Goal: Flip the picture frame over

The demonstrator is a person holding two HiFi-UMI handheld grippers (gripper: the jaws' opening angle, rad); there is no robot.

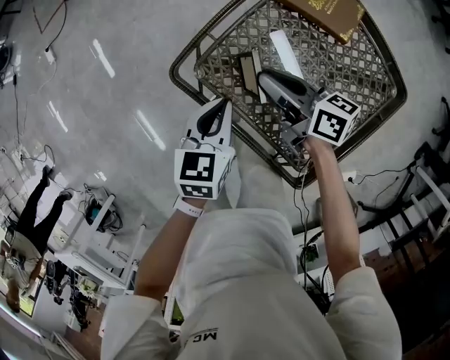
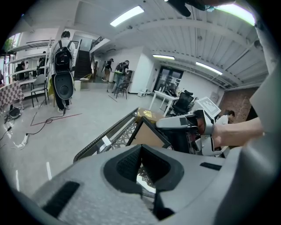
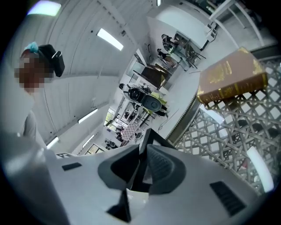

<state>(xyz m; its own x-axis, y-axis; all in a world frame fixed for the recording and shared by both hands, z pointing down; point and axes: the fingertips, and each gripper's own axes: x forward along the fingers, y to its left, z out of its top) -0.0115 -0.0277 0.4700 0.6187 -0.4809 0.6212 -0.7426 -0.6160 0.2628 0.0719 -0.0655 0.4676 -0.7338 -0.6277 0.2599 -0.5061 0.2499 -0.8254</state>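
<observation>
Right gripper view: picture frame [image 3: 152,137] clamped in claw [image 3: 142,149].

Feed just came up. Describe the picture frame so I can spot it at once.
On the lattice table, the right tongs pinch the picture frame by its edge, tilted up off the lattice. Unlike the thick gold-printed book beyond it, it is a thin black-rimmed panel with a plain brown back.

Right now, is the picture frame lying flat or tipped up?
Tipped up: the picture frame stands steeply on edge over the lattice table, brown back showing, the right claw shut on its black rim.
</observation>
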